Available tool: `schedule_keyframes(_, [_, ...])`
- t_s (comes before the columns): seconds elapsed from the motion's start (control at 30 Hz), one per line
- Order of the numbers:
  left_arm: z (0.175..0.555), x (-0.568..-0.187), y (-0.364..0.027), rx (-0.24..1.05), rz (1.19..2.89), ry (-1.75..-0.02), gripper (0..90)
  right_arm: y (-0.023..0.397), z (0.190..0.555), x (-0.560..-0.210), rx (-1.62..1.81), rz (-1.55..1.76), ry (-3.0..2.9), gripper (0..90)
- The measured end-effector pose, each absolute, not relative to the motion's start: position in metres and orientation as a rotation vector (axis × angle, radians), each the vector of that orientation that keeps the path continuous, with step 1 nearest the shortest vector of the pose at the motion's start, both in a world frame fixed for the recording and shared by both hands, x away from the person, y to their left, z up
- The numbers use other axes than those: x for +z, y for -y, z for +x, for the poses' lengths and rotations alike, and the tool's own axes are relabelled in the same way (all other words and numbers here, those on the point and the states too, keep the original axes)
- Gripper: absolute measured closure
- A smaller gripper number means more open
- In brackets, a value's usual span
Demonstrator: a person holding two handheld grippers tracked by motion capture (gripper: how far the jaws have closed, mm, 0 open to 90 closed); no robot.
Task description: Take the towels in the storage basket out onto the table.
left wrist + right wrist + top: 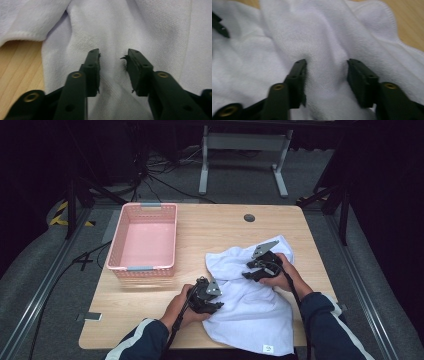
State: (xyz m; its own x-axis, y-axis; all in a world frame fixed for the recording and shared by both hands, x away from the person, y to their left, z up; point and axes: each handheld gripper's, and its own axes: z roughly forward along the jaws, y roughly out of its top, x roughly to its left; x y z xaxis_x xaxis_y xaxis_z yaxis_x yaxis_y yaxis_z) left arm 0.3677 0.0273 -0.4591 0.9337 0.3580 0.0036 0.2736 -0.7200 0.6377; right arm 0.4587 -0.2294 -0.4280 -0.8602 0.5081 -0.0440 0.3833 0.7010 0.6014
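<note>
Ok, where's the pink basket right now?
In the high view, the pink basket sits on the table's far left part, left of the white towel.

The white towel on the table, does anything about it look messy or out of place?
Yes. The white towel lies crumpled and bunched rather than flat, and its near edge hangs over the table front. The pink basket sits squarely on the table.
</note>
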Motion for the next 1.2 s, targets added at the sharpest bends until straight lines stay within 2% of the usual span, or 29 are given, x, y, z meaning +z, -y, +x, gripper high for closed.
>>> schedule_keyframes(0.03, [0.369, -0.459, -0.028, 0.158, 2.413, -0.447, 74.0, 0.231, 0.461, -0.428, 0.868, 0.719, -2.678, 72.5])
schedule_keyframes(0.07, [0.369, -0.459, -0.03, 0.166, 2.421, -0.455, 78.9, 0.232, 0.463, -0.427, 0.857, 0.727, -2.659, 76.6])
schedule_keyframes(0.1, [0.369, -0.458, -0.03, 0.166, 2.425, -0.447, 84.2, 0.233, 0.466, -0.425, 0.865, 0.746, -2.65, 78.2])
schedule_keyframes(0.13, [0.369, -0.458, -0.031, 0.173, 2.427, -0.445, 85.2, 0.234, 0.468, -0.424, 0.865, 0.757, -2.639, 78.6])
schedule_keyframes(0.43, [0.351, -0.454, -0.046, 0.135, 2.493, -0.386, 86.6, 0.255, 0.506, -0.387, 0.822, 0.903, -2.397, 81.9])
schedule_keyframes(0.53, [0.334, -0.453, -0.055, 0.067, 2.502, -0.373, 86.6, 0.259, 0.519, -0.381, 0.807, 0.933, -2.356, 81.9])
schedule_keyframes(0.73, [0.311, -0.453, -0.06, 0.01, 2.523, -0.326, 86.1, 0.256, 0.537, -0.373, 0.801, 0.967, -2.294, 81.7])
schedule_keyframes(0.8, [0.304, -0.452, -0.058, 0.01, 2.537, -0.301, 85.8, 0.253, 0.542, -0.373, 0.795, 0.986, -2.271, 79.1])
schedule_keyframes(0.87, [0.3, -0.45, -0.056, -0.001, 2.544, -0.298, 83.6, 0.252, 0.546, -0.375, 0.801, 1.02, -2.259, 62.7])
schedule_keyframes(1.0, [0.303, -0.442, -0.054, 0.022, 2.505, -0.32, 69.9, 0.251, 0.538, -0.376, 0.857, 1.027, -2.279, 48.8])
schedule_keyframes(1.1, [0.316, -0.435, -0.053, 0.058, 2.417, -0.348, 61.8, 0.257, 0.514, -0.372, 0.929, 0.984, -2.304, 44.6])
schedule_keyframes(1.2, [0.33, -0.434, -0.044, 0.108, 2.39, -0.371, 58.8, 0.269, 0.479, -0.371, 1.024, 0.935, -2.36, 46.3])
